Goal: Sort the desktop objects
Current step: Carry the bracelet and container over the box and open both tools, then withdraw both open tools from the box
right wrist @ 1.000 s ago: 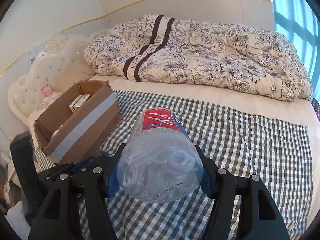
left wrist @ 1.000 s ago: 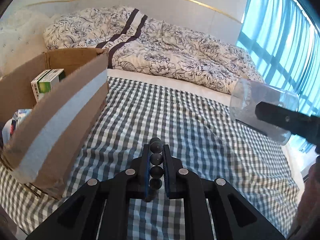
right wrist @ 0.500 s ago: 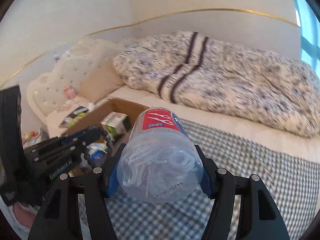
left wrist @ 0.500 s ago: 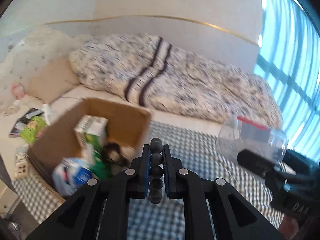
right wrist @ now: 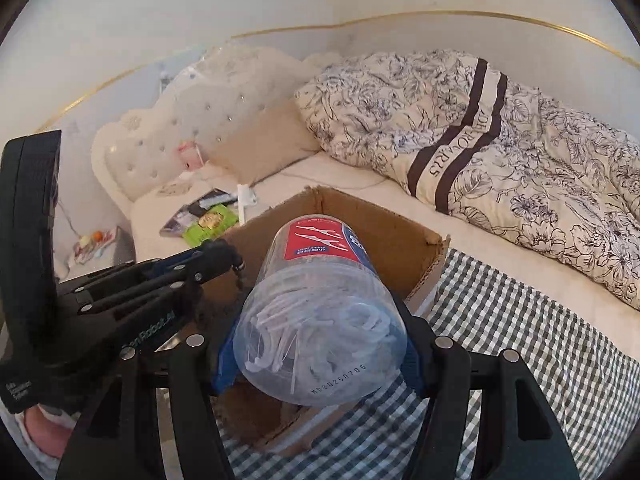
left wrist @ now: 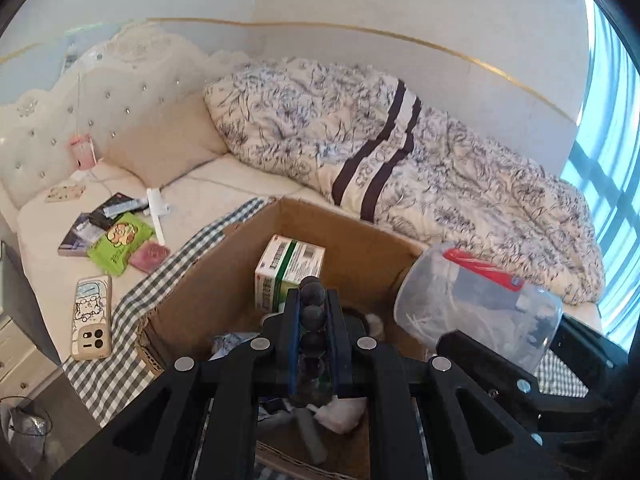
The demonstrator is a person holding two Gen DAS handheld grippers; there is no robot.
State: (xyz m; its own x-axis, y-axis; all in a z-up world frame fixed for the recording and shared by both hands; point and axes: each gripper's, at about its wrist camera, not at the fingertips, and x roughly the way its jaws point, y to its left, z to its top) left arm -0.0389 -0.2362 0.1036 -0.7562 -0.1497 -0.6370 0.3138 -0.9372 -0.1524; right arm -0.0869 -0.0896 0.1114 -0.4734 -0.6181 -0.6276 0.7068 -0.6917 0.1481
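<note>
Beads (left wrist: 312, 320) on a dark string sit pinched between the closed fingers of the left gripper (left wrist: 313, 300), above the cardboard box (left wrist: 224, 280). Beside it, the right gripper (right wrist: 320, 344) clamps a clear plastic jar (right wrist: 320, 312) over the box's near edge. Inside stands a green-and-white carton (left wrist: 289, 270). Beyond lies a floral duvet (left wrist: 400, 168).
</note>
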